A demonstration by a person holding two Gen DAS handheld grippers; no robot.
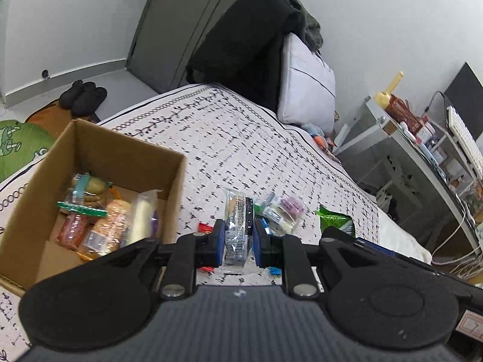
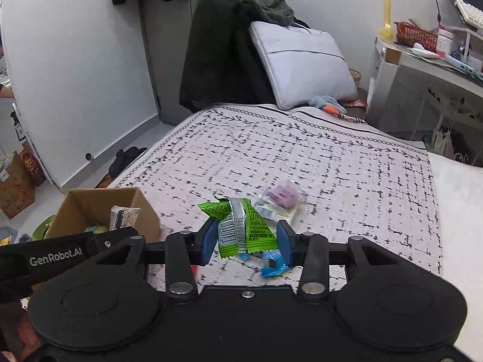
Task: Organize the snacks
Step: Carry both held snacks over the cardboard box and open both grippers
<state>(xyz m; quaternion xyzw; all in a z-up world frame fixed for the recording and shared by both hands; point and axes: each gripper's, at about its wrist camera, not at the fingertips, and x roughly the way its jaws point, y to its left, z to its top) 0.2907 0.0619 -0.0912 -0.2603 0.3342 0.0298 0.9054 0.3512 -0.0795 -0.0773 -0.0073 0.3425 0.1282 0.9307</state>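
In the left wrist view my left gripper (image 1: 239, 238) is shut on a clear-wrapped striped snack bar (image 1: 238, 211), held just right of the open cardboard box (image 1: 120, 150). Several wrapped snacks (image 1: 99, 220) lie in the box. In the right wrist view the same bar (image 2: 123, 215) shows above the box (image 2: 99, 200). My right gripper (image 2: 248, 241) has its blue pads against both sides of an upright, crumpled green snack packet (image 2: 241, 226). A clear packet with a purple piece (image 2: 282, 199) and a blue wrapper (image 2: 271, 264) lie on the bed beside it.
The snacks rest on a patterned bedspread (image 2: 317, 157). A grey cushion (image 2: 302, 60) and dark clothes (image 2: 220, 51) stand at the bed's far end. A cluttered desk (image 2: 428, 60) is to the right, and black slippers (image 1: 83, 96) sit on the floor beyond the box.
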